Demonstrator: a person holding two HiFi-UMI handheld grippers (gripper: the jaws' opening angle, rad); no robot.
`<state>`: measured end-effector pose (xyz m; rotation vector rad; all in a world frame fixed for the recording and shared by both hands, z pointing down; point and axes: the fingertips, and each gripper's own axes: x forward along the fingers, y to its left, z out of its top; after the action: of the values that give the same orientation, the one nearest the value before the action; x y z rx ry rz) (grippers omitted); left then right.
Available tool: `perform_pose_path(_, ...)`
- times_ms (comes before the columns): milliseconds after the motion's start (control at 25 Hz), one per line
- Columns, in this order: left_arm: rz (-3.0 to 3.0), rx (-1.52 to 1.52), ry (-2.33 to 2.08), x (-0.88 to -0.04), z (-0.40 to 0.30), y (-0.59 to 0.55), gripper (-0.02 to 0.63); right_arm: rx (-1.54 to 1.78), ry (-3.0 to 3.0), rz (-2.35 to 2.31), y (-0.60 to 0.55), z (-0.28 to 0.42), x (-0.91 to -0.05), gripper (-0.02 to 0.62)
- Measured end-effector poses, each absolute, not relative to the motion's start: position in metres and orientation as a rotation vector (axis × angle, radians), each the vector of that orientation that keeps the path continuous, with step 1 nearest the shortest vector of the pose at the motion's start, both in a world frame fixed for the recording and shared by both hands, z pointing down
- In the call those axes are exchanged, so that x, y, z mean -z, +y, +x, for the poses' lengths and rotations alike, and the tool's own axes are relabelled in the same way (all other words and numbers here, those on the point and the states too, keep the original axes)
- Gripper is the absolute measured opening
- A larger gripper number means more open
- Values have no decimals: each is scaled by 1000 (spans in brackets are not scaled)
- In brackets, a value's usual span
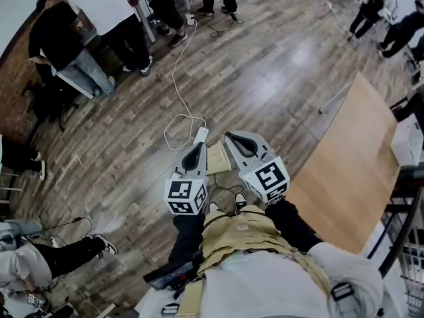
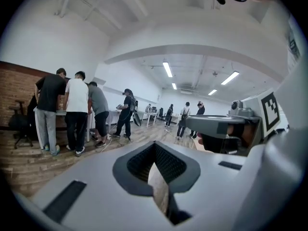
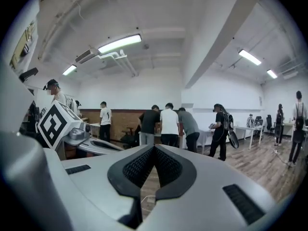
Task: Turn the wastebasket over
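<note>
Head view looks down on the person's own front. The left gripper and the right gripper, both of pale grey plastic with dark ribbed pads, are held side by side, close but apart, over the brown wooden plank floor. Their tips point away from the body. Each carries behind its jaws a cube with black-and-white square markers, the left cube and the right cube. These square patterns are the only print that I can make out, and I can read no word or brand on anything. In the left gripper view the two jaws are pressed together at the tip. Only a thin slit opens lower down, where the floor shows, and nothing is pinched between them. The right gripper view shows the same: the jaws meet at the tip, with nothing between. On the floor just beyond the grippers lies a white oblong power strip. Its thin white cable runs away toward a group of standing people at a white table by the red-brick wall. A light wooden table top stands at the person's right. Where the wastebasket is, and which way it points, I cannot tell from these views.
</note>
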<state>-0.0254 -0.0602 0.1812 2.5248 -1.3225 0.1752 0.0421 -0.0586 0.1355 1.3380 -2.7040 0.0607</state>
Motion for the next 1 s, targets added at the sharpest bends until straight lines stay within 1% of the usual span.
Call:
perform_pose_path(160, 2617, -107, -1338, -136, -16, -57, 2, 105, -2754, 1368, -53, 46, -90, 21)
perform_pose_path(320, 2666, -83, -1362, -112, -9, -56, 2, 172, -2782, 1385, -49, 51, -69, 21)
perform_pose_path(600, 2685, -70, -1389, -102, -6, -52, 2, 235, -2800, 1406, -44, 55, -54, 21)
perform_pose_path(1000, 2667, -70, -1410, -98, -10, -55, 2, 240, -2806, 1403, -44, 56, -49, 21)
